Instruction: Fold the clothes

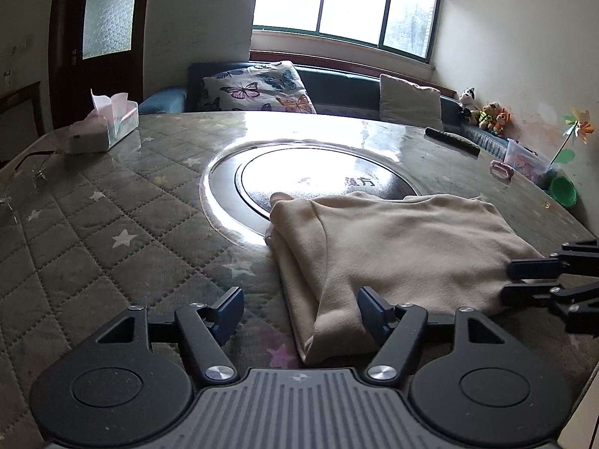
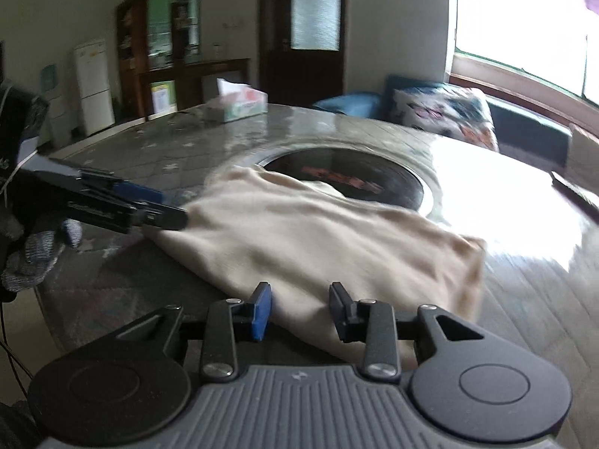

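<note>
- I saw the beige garment [image 1: 393, 247] lying folded on the counter [image 1: 112, 232], near the edge closest to me, with its far part over the rim of the dark round insert [image 1: 239, 191] in the middle of the counter.
- In the left wrist view, the long axis of the garment ran from the near left corner toward the far right, and the folded edge with several layers faced left.
- A sleeve seam curved down the left part of the top layer, and a small fold stuck out at the far left corner.
- My left hand-held gripper [image 1: 299, 310] stood wide open; the near corner of the garment lay between its fingers, close against the right one, and the left one was well apart from the cloth, so it gripped nothing.
- My right hand-held gripper [image 2: 299, 308] was partly open, and the near edge of the garment lay between its fingers; I could not see the pads pressing the cloth.
- The right wrist view was blurred, so I cannot tell small details there.
- In that view a gloved hand [image 2: 33, 258] held the left hand-held gripper at the left corner of the garment.
- A tissue box [image 1: 108, 127] stood at the far left of the counter, well apart from the garment.
</note>
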{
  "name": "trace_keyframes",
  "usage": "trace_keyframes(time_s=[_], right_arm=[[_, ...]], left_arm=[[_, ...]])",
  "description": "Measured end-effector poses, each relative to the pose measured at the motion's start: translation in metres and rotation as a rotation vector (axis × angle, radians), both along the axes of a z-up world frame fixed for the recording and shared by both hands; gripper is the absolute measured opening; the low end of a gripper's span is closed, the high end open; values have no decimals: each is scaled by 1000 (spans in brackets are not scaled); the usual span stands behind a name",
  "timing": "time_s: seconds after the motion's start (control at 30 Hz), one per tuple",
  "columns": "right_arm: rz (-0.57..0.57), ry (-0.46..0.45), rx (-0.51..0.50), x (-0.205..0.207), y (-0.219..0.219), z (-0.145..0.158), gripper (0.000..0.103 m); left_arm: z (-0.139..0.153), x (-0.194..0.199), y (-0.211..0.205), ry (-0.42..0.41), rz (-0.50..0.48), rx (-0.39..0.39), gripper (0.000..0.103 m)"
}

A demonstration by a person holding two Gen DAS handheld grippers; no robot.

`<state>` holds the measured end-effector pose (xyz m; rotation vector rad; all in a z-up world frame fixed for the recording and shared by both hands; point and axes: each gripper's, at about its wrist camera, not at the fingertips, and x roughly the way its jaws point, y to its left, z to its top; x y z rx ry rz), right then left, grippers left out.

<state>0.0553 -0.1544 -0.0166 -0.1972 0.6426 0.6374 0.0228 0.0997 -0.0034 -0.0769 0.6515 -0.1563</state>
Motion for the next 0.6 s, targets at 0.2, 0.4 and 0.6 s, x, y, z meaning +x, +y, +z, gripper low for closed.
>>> trace_keyframes(time_s=[0.2, 0.4, 0.6], right_arm=[[-83, 43, 59, 4, -30, 3, 36], [-97, -8, 109, 9, -31, 13, 56], [-157, 61, 129, 22, -46, -6, 57]], left_arm=[[3, 0, 0, -7, 3, 0, 77], [8, -1, -1, -24, 6, 4, 90], [10, 2, 2, -30, 12, -3, 103]])
